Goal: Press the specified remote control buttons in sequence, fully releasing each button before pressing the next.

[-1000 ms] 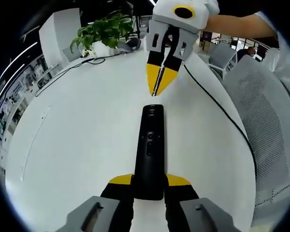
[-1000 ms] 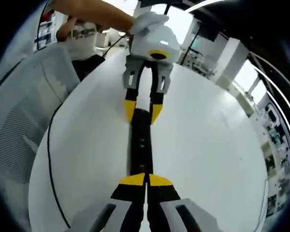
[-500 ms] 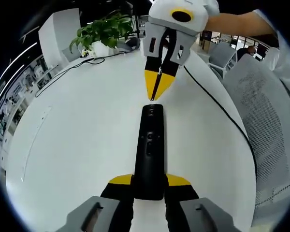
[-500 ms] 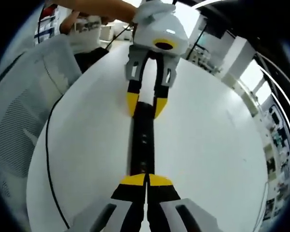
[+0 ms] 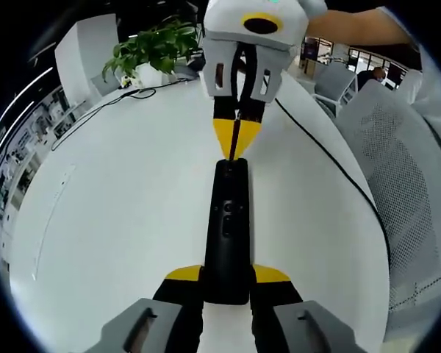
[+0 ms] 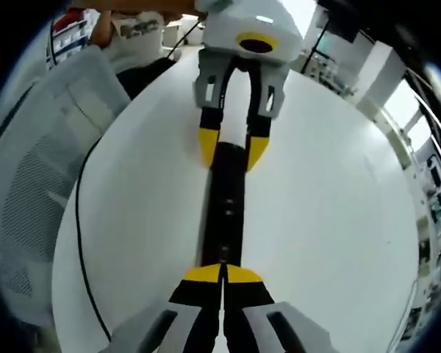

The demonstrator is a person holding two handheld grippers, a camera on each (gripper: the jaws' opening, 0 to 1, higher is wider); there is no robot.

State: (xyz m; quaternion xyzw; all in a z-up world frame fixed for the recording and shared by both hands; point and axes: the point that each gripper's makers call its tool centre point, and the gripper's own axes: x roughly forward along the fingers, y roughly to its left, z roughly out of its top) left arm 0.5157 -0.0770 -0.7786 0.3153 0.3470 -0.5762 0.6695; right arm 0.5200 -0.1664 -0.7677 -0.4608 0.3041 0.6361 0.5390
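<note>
While our left gripper (image 5: 226,283) clamps the remote control (image 5: 228,224) at frame centre, our right gripper (image 5: 236,145), jaws pressed together, meets its far end; we judge a press beginning, needing gentle downward pressure.

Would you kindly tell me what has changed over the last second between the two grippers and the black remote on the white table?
The right gripper, jaws shut, has come in toward the far end of the slim black remote control; its yellow tips now sit at that end, where a gap showed before. Whether it presses a button cannot be told. The left gripper stays clamped on the remote's near end, and the remote lies as before on the white table.
</note>
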